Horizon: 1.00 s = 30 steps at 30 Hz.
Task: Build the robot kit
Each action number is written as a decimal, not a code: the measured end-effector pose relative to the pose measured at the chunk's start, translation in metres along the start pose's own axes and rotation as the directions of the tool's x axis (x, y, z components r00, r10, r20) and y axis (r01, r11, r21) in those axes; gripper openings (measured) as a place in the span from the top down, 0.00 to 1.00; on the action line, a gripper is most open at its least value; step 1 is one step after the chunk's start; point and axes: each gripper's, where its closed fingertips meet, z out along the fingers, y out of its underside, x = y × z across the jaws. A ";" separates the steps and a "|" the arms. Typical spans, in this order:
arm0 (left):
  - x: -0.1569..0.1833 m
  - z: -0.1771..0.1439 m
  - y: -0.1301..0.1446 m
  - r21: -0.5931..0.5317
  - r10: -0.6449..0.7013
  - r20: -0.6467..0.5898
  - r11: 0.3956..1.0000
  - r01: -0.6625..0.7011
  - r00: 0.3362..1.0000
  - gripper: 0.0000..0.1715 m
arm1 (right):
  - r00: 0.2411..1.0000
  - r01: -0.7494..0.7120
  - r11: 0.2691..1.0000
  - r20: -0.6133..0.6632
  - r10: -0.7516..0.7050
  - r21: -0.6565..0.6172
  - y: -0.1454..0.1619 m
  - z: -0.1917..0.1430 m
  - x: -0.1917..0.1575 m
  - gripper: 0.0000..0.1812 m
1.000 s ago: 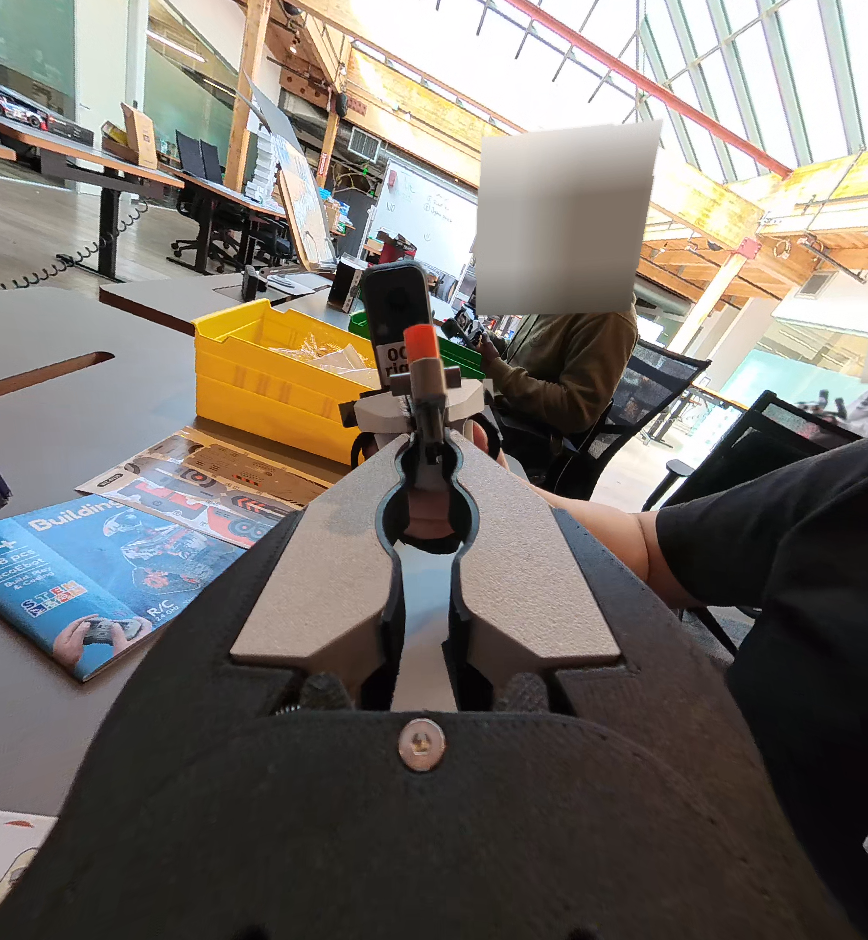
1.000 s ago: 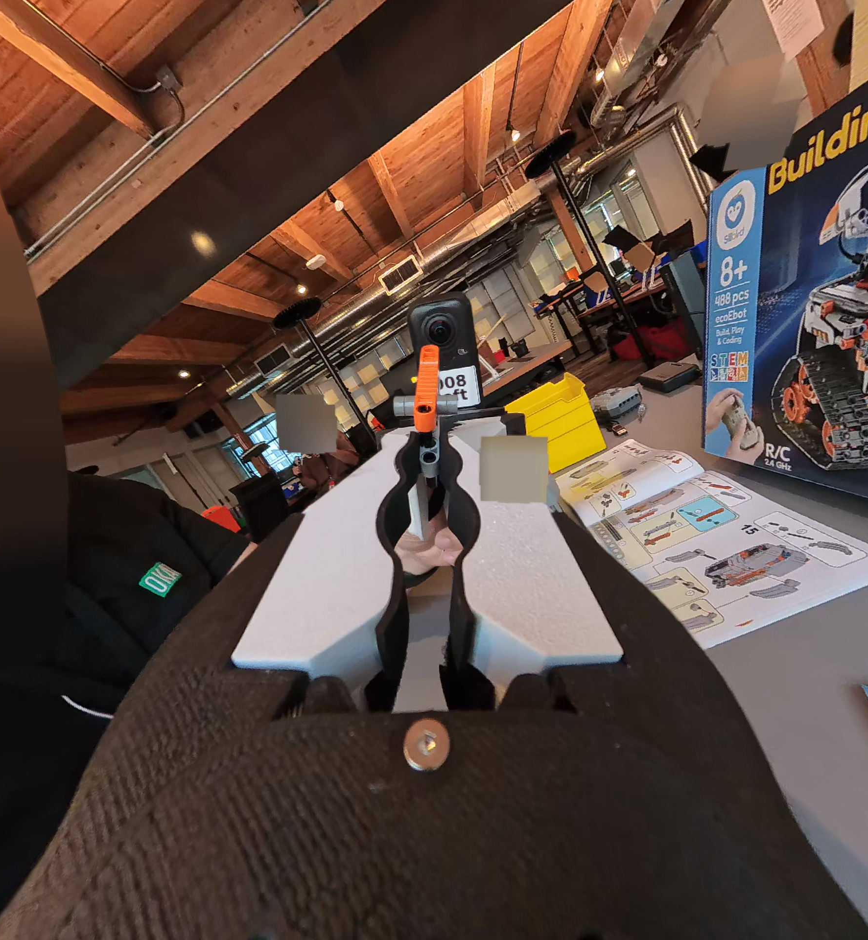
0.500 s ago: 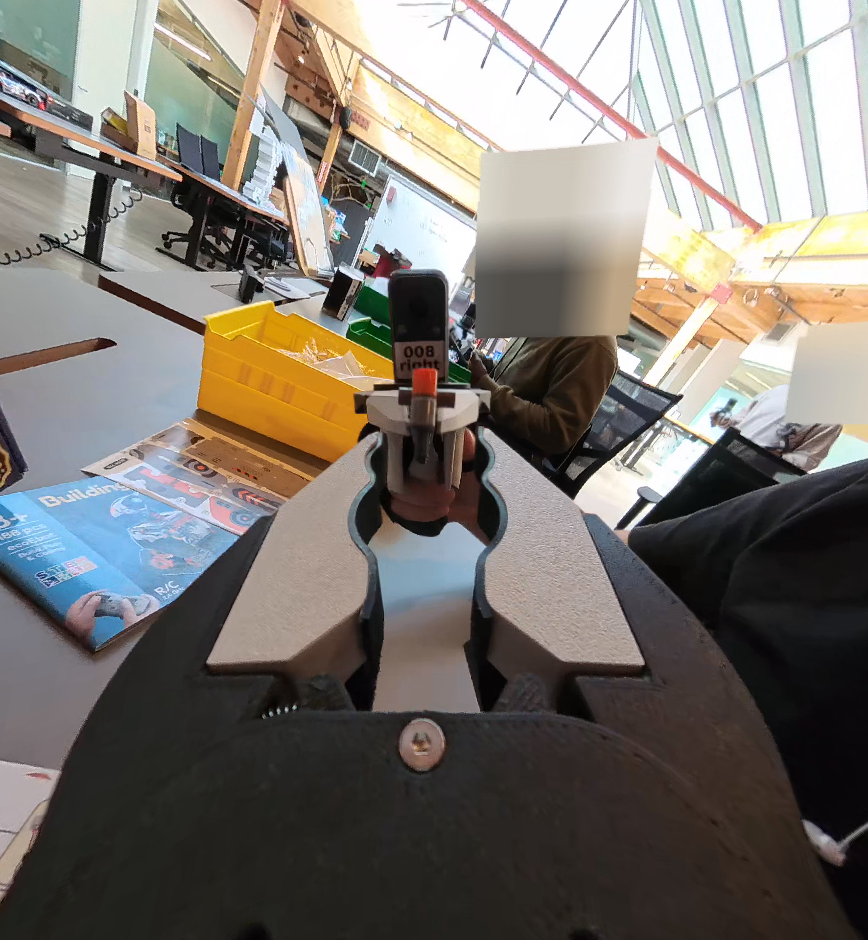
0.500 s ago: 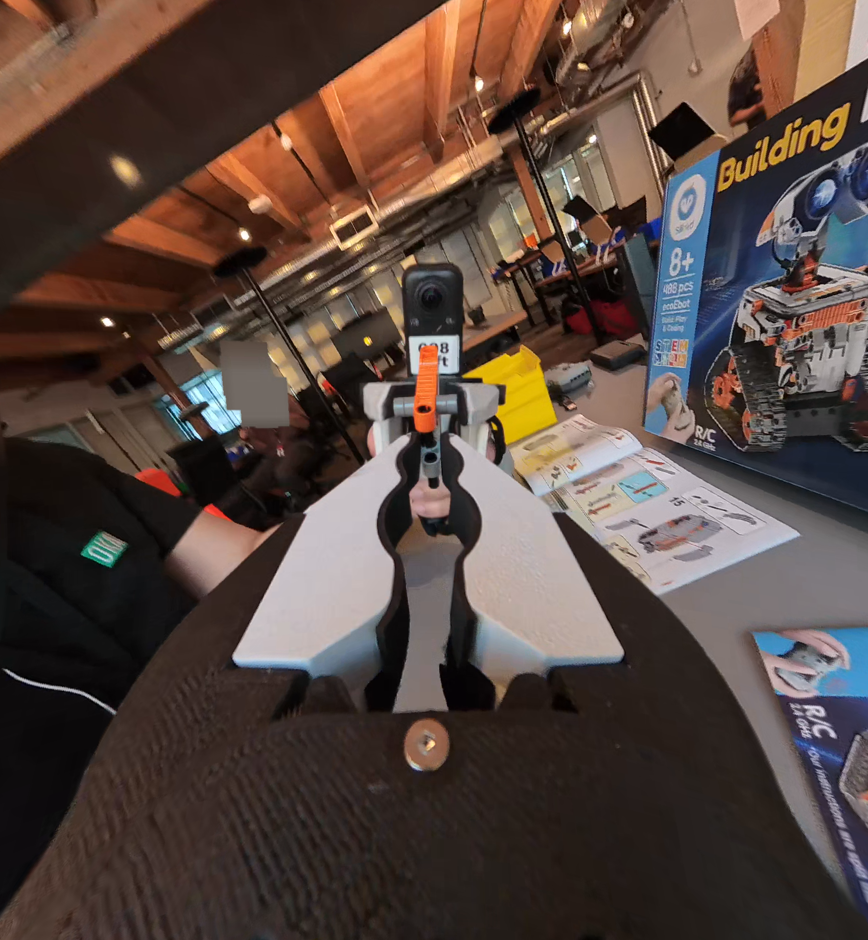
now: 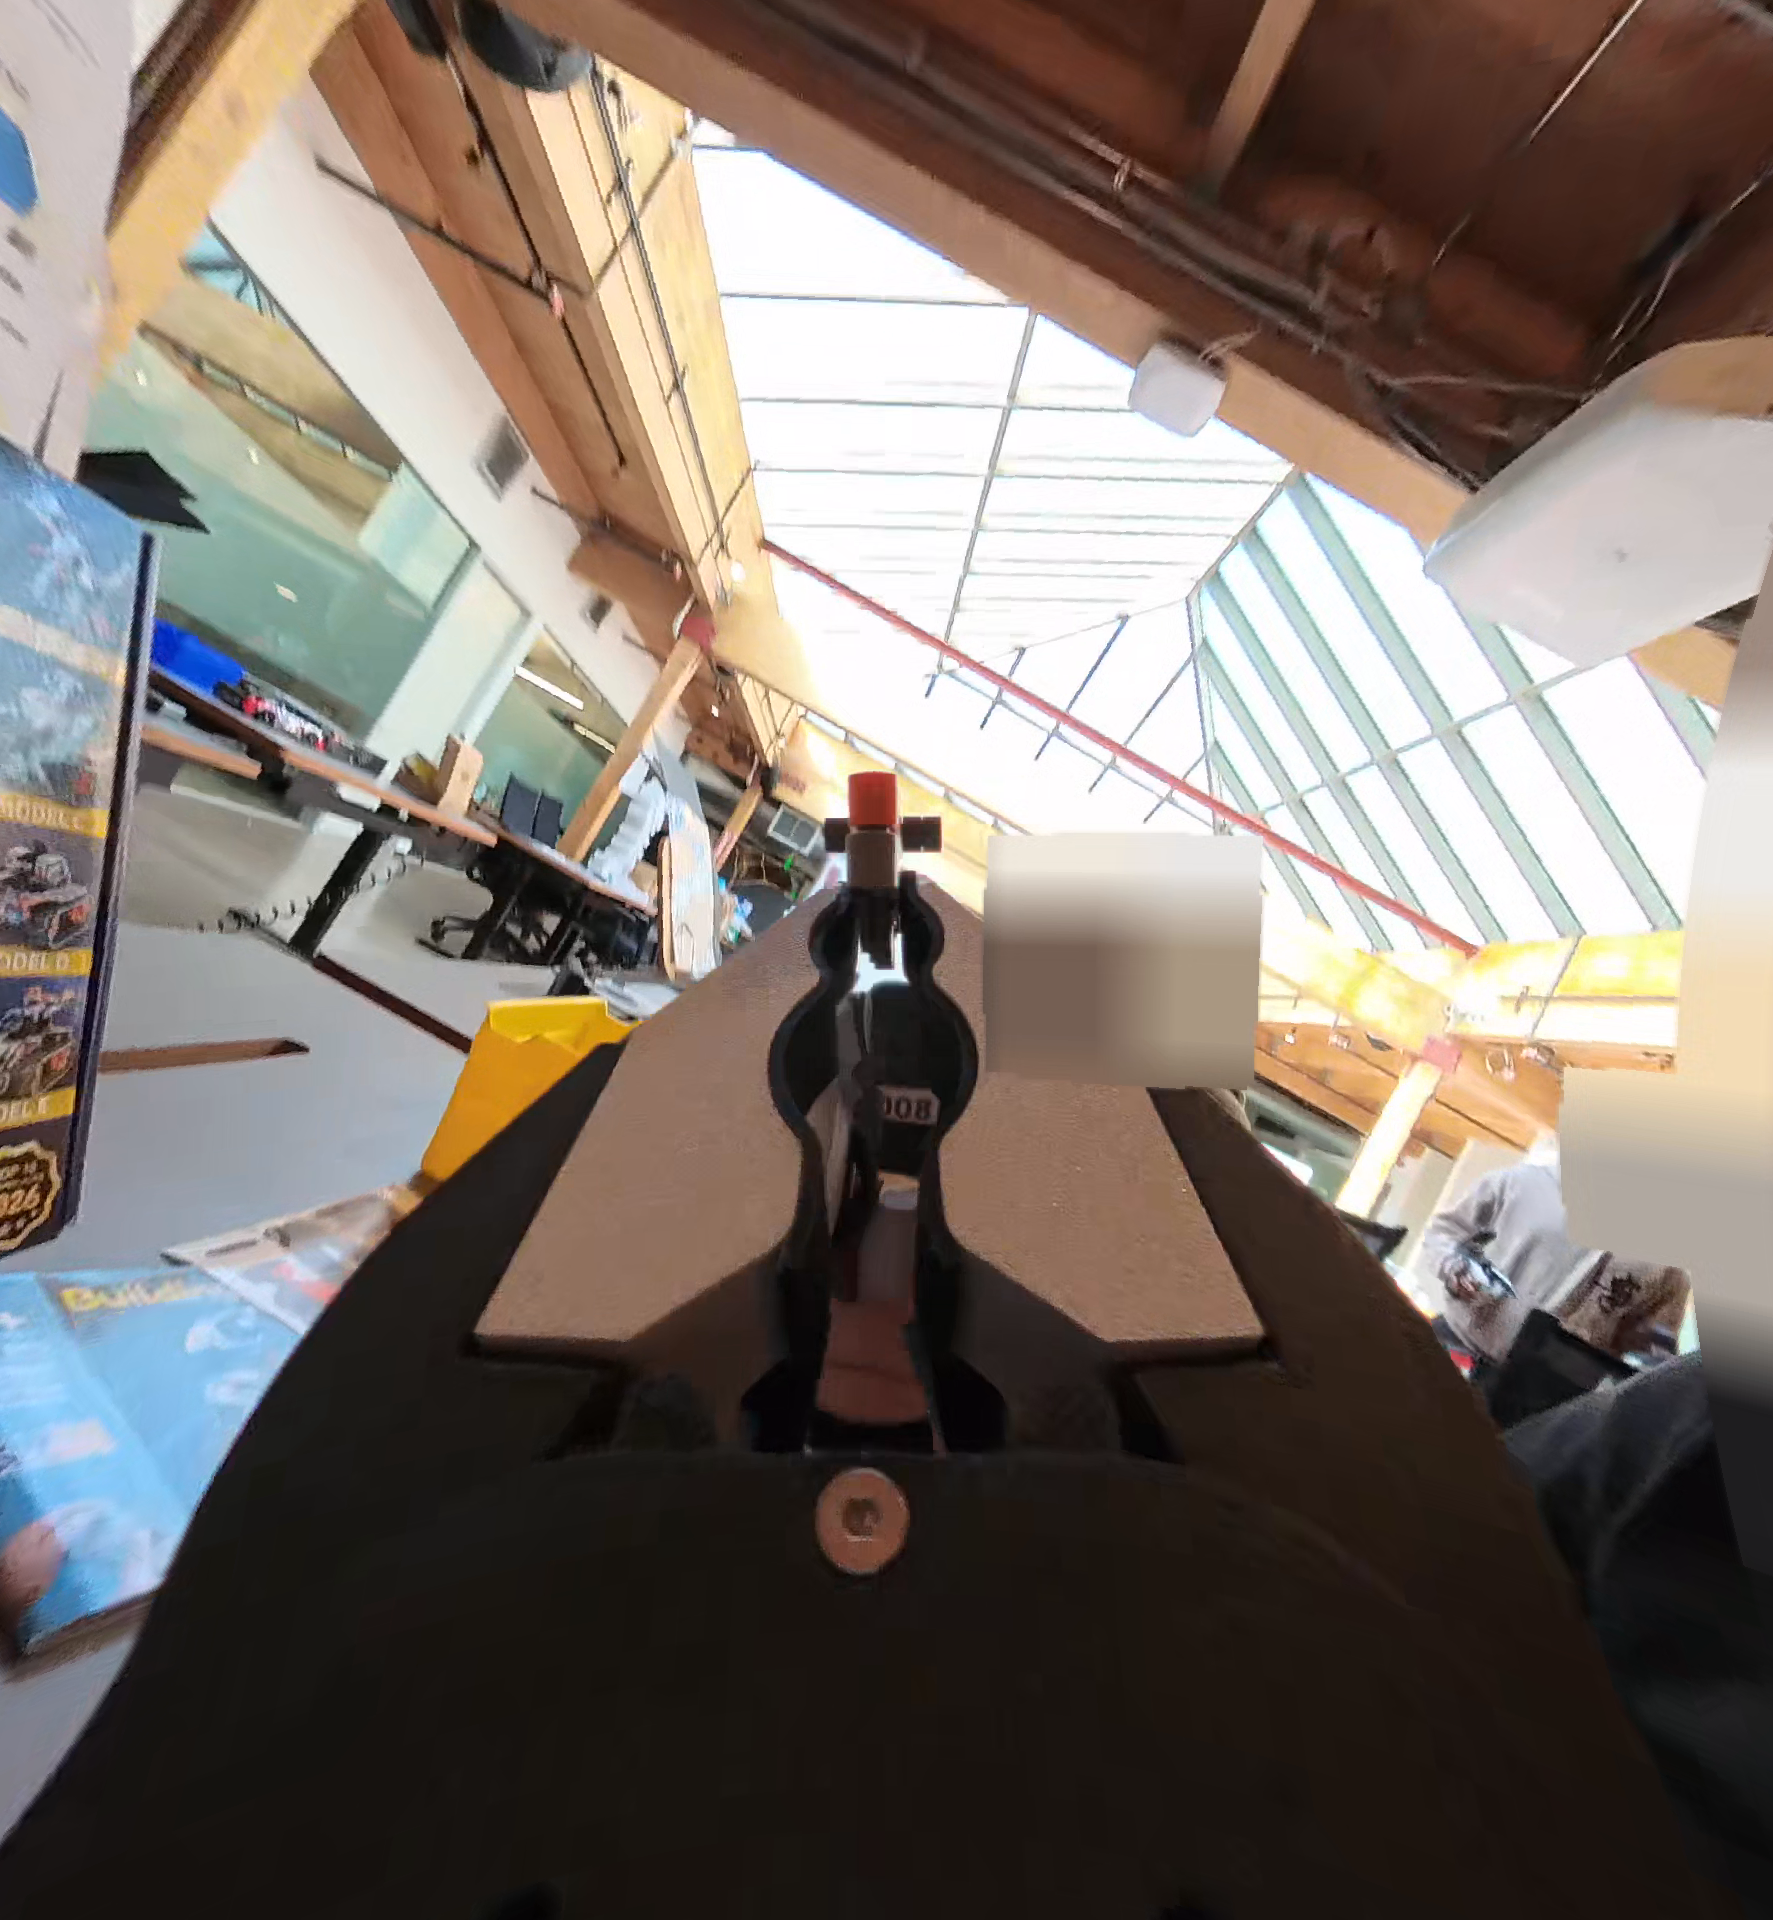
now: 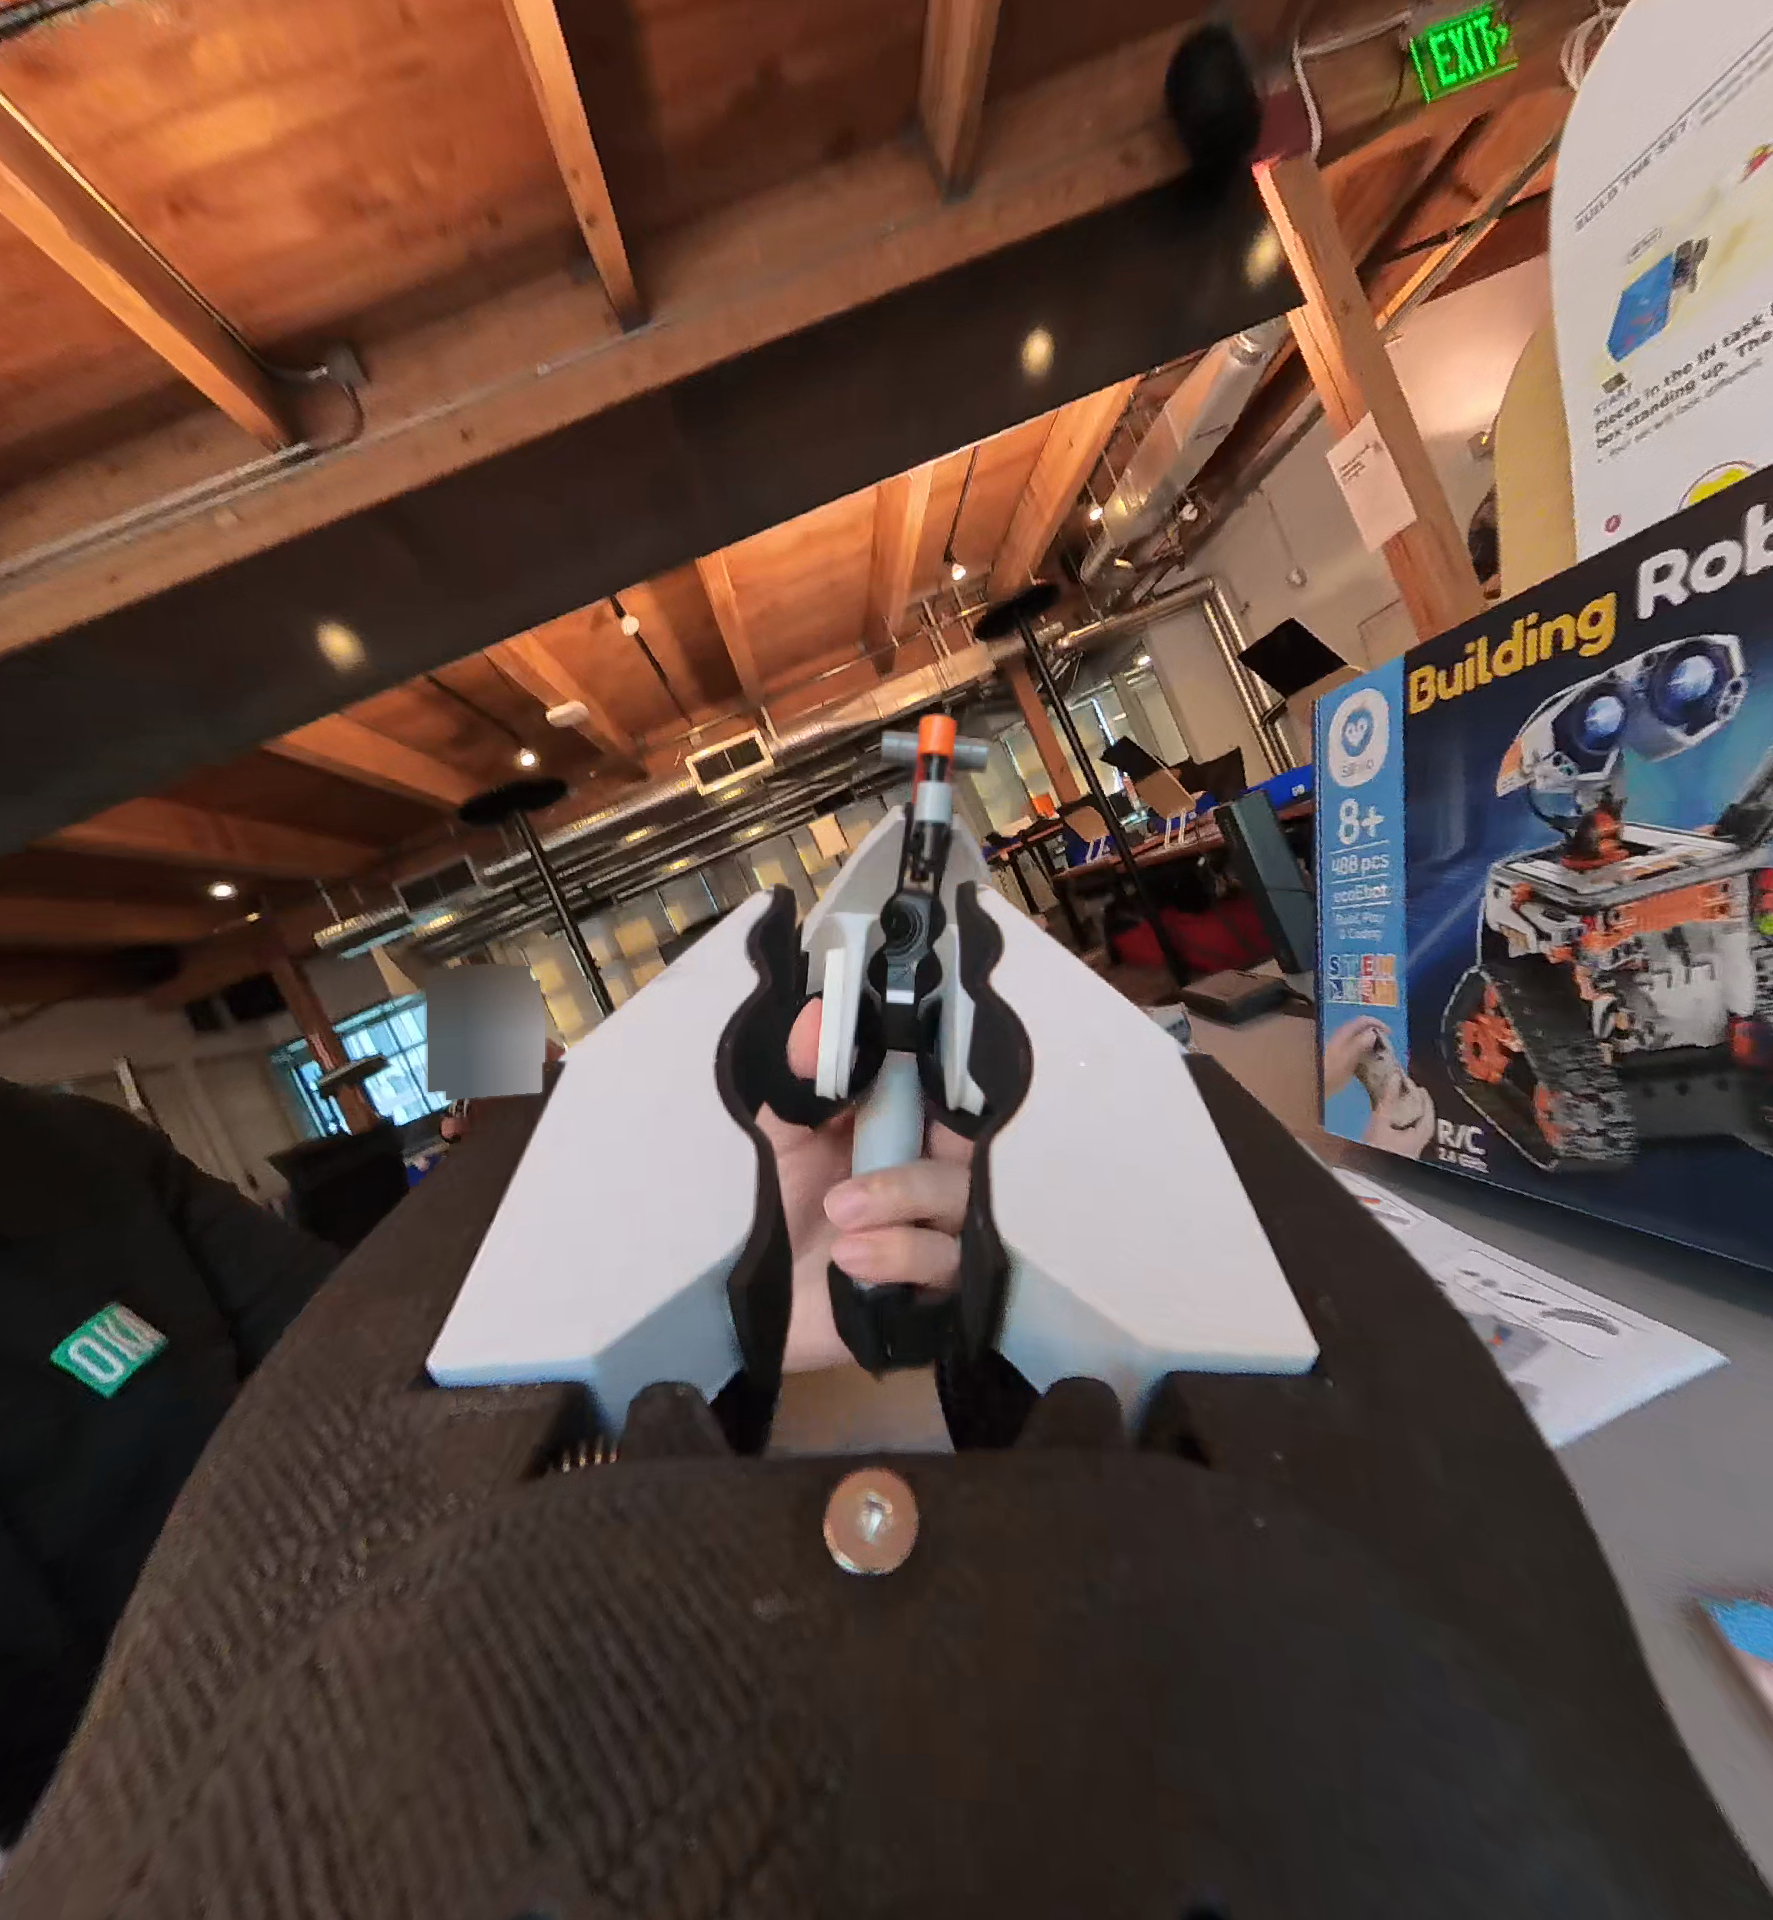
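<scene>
A small brick assembly (image 5: 871,831), a grey stud with an orange cap, a black cross bar and a black stem, sticks out of my left gripper (image 5: 871,920). The left gripper is shut on its black stem and tilted up toward the skylight. In the right wrist view the same assembly (image 6: 930,774) shows at the tip of the white left gripper (image 6: 903,935), which pokes between my right gripper's fingers. My right gripper (image 6: 877,904) is open and empty, its black pads apart on either side of the left gripper. A hand (image 6: 892,1226) holds the left gripper's handle.
A robot kit box (image 6: 1588,914) stands upright on the grey table (image 6: 1692,1507); it also shows in the left wrist view (image 5: 9,883). An open instruction sheet (image 6: 1516,1340), a blue booklet (image 5: 61,1455) and a yellow bin (image 5: 518,1070) are on the table. A person's black sleeve (image 6: 82,1351) is at left. Across from one pair of fingers to the other is roughly 5 cm.
The right gripper held the assembly and has opened. The left gripper, open half a second ago, has shut on it. Both grippers tilted upward.
</scene>
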 end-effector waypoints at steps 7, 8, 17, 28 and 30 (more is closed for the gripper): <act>0.030 0.012 0.009 0.083 0.136 -0.093 0.988 -0.129 0.986 0.97 | 1.000 -0.024 0.993 0.011 0.023 0.115 -0.007 0.002 -0.010 0.87; 0.033 0.013 0.011 0.098 0.143 -0.103 0.986 -0.133 0.984 0.97 | 1.000 -0.024 0.992 0.022 0.021 0.123 -0.008 0.003 -0.013 0.88; 0.042 0.025 0.034 0.101 0.063 -0.152 0.994 -0.048 0.986 0.97 | 0.996 0.062 0.980 0.054 -0.073 0.191 -0.020 -0.001 -0.032 0.97; 0.034 0.014 0.030 -0.228 0.322 -0.146 0.909 -0.348 0.935 0.78 | 0.981 0.194 0.923 0.063 -0.183 -0.332 0.005 -0.020 -0.015 0.97; 0.035 0.011 0.031 -0.276 0.342 -0.148 0.887 -0.371 0.928 0.78 | 0.981 0.186 0.905 0.117 -0.152 -0.383 0.018 -0.021 -0.022 0.97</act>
